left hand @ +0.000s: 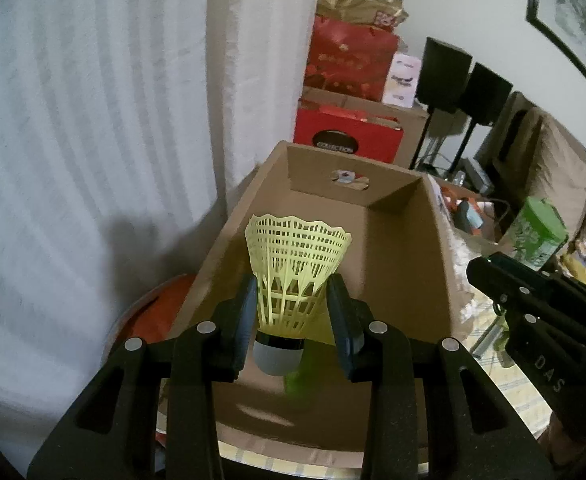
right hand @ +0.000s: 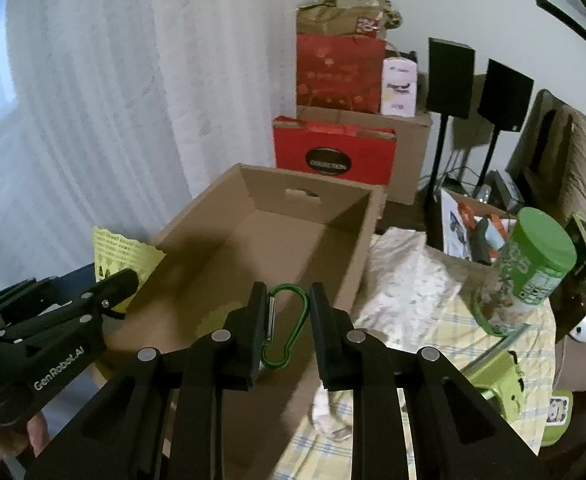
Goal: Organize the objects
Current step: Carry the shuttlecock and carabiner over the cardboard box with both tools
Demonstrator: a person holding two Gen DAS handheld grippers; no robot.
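Two objects are carried over the cardboard box (right hand: 253, 240): a yellow shuttlecock (left hand: 295, 272) is pinched at its skirt by the left gripper (left hand: 293, 312), and a green carabiner (right hand: 285, 326) is held against one pad of the right gripper (right hand: 285, 320), which is pressed nearly together. Both are judged best lowered well inside the box walls before release, the shuttlecock kept upright so its skirt is not crushed. Right of the box, a checked cloth covers the surface (right hand: 493, 332), where a green-lidded jar (right hand: 533, 264) stands. Beyond the box, red bags (right hand: 333, 152) and speakers (right hand: 451, 76) are stacked by a white curtain (right hand: 93, 120).
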